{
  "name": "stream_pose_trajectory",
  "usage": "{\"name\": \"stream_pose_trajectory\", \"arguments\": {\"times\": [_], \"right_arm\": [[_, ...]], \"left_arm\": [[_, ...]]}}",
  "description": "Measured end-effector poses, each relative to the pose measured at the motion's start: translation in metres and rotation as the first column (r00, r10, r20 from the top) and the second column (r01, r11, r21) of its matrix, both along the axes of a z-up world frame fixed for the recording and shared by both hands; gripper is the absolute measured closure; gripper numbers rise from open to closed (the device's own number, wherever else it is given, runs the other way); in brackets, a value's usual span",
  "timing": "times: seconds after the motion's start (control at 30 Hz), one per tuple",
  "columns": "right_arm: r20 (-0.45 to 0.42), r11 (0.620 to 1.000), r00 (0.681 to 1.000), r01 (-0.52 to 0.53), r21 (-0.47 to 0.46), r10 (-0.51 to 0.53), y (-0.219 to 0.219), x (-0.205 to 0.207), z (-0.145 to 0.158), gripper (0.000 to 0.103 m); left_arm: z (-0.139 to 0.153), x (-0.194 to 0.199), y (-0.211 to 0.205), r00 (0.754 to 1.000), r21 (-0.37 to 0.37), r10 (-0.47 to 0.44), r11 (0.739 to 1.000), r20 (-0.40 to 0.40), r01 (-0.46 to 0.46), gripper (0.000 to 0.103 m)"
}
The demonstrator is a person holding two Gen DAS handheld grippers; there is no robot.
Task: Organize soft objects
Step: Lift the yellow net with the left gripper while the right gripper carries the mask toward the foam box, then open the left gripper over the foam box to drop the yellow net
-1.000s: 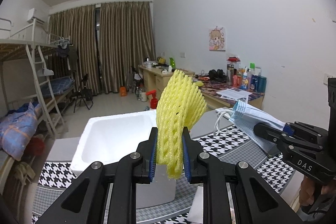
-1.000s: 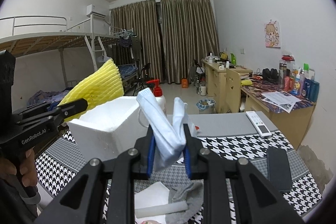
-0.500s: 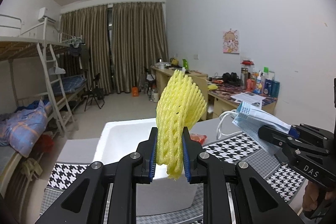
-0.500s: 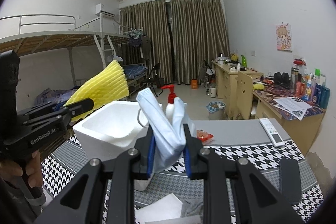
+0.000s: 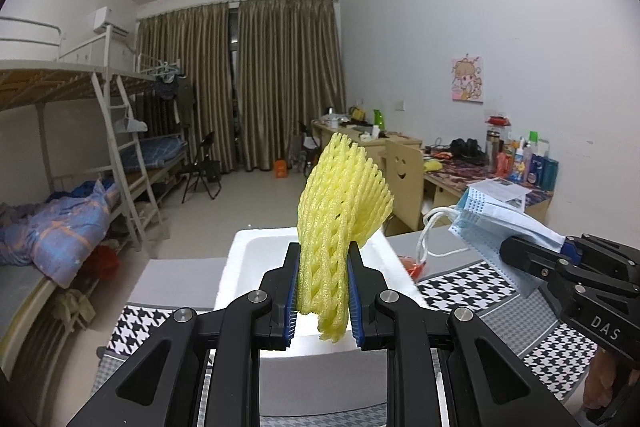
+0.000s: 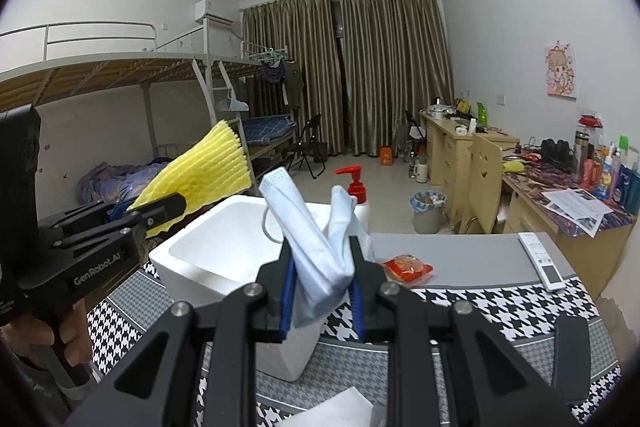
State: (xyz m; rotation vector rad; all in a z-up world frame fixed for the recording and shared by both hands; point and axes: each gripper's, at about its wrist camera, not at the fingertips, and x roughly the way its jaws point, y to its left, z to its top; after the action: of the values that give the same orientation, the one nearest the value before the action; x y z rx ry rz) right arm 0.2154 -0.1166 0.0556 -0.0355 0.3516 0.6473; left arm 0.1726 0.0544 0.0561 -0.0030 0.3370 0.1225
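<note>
left wrist view: fingers [image 5: 296, 291] clamp yellow foam net [image 5: 344, 211], tilted slightly downward.

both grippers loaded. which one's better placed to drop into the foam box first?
Left, probably. The left gripper holds the yellow foam net lined up with the white foam box opening straight ahead. The right gripper, shut on the blue face mask, sits beside the box's right corner.
</note>
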Motion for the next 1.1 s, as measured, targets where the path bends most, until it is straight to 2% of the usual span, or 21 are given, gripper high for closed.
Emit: {"name": "stream_pose_trajectory", "arguments": {"times": [0.33,0.4,0.43,0.53,0.67,0.87,1.1], "right_arm": [[-0.015,1.000,1.000,-0.013,-0.016,0.013,0.011,0.011,0.000,0.076],[-0.017,1.000,1.000,-0.013,-0.019,0.012,0.013,0.013,0.000,0.076],[-0.017,1.000,1.000,-0.012,-0.021,0.011,0.014,0.013,0.000,0.076],[-0.019,1.000,1.000,-0.006,-0.026,0.006,0.016,0.013,0.001,0.076],[-0.018,0.999,1.000,-0.001,-0.034,0.000,0.020,0.013,0.002,0.076],[-0.020,0.999,1.000,-0.004,-0.038,0.004,0.027,0.013,0.004,0.076],[-0.015,0.998,0.999,-0.034,-0.047,0.033,0.044,0.013,0.010,0.076]], "left_arm": [[-0.006,0.018,0.008,0.999,-0.017,0.032,0.999,-0.036,-0.033,0.081],[-0.007,0.023,0.008,0.998,-0.020,0.033,0.999,-0.045,-0.034,0.078],[-0.008,0.026,0.009,0.998,-0.017,0.034,0.999,-0.052,-0.034,0.072],[-0.010,0.030,0.007,0.998,-0.020,0.034,0.999,-0.058,-0.035,0.043],[-0.011,0.027,0.012,0.997,-0.018,0.058,0.998,-0.046,-0.059,0.023],[-0.009,0.021,0.022,0.996,-0.026,0.089,0.996,-0.013,-0.090,0.008],[-0.008,0.012,0.032,0.993,-0.027,0.114,0.993,0.004,-0.114,0.004]]}}
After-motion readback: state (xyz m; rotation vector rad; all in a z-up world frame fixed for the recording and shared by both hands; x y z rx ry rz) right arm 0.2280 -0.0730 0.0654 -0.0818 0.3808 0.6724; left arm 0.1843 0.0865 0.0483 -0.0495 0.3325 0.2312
